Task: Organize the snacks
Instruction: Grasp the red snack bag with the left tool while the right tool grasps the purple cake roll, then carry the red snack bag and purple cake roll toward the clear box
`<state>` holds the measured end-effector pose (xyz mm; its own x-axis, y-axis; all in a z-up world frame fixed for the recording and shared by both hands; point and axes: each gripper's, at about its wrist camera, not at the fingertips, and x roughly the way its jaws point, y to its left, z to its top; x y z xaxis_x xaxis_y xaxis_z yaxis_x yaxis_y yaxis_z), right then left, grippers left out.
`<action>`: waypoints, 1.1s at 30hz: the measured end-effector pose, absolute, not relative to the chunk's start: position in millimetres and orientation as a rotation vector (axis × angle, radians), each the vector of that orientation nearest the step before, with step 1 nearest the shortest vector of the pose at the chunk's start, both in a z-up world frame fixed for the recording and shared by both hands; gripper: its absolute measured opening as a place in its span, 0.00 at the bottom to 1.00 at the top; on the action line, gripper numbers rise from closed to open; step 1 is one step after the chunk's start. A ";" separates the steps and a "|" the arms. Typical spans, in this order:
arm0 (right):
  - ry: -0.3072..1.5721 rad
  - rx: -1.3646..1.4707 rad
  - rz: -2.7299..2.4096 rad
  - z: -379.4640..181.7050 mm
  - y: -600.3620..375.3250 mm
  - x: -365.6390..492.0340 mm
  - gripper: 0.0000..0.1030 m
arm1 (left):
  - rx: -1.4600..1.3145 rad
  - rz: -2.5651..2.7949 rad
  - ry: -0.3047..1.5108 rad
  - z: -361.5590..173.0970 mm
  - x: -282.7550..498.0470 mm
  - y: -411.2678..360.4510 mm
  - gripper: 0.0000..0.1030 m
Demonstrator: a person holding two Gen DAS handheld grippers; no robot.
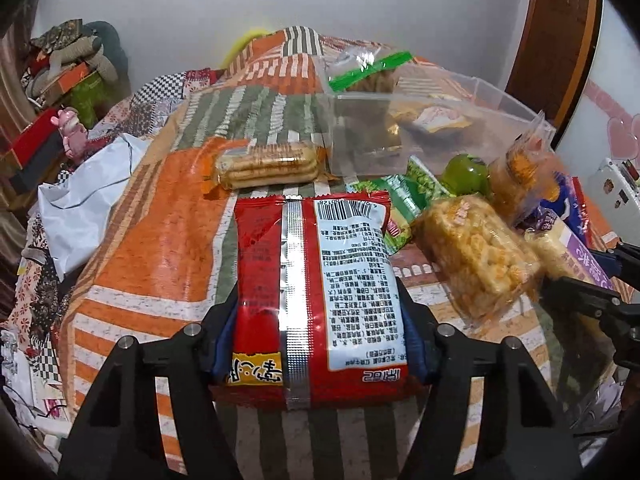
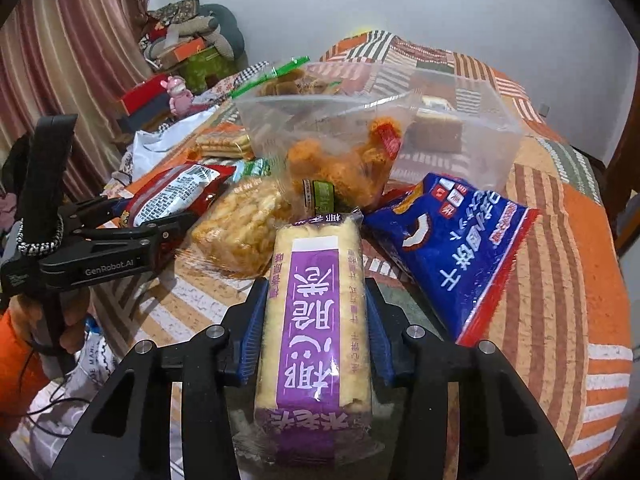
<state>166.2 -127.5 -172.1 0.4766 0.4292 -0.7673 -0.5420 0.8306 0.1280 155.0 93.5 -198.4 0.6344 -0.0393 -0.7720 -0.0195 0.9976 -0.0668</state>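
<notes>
A red snack packet [image 1: 312,280] lies back side up on the patchwork cloth, and my left gripper [image 1: 320,308] is shut on it, blue pads pressing both long edges. In the right wrist view, my right gripper [image 2: 316,300] is shut on a long purple-labelled rice cracker pack [image 2: 316,312]. The left gripper [image 2: 120,232] shows there at the left, holding the red packet [image 2: 176,196]. A clear plastic box [image 1: 440,92] stands at the back with a green-zip bag [image 1: 372,68] and other snacks inside.
Loose snacks lie between the grippers: a biscuit pack [image 1: 268,164], a puffed-rice block [image 1: 476,248], a green pack [image 1: 404,196], a bag of orange snacks [image 2: 340,152] and a blue packet [image 2: 468,248]. A white plastic bag [image 1: 80,208] and boxes sit left.
</notes>
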 end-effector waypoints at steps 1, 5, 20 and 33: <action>0.893 -0.135 0.596 -171.1 -129.0 166.2 0.41 | -0.074 -0.012 0.877 -195.2 151.7 92.9 0.64; 0.885 -0.114 0.595 -165.7 -135.7 164.6 0.41 | -0.087 -0.021 0.829 -173.8 141.8 91.7 0.64; 0.781 -0.030 0.513 -128.8 -168.1 173.2 0.41 | -0.089 -0.089 0.689 -118.0 144.2 61.9 0.64; 0.699 0.016 0.448 -107.0 -187.0 206.5 0.41 | -0.067 -0.152 0.658 -98.9 186.5 30.8 0.64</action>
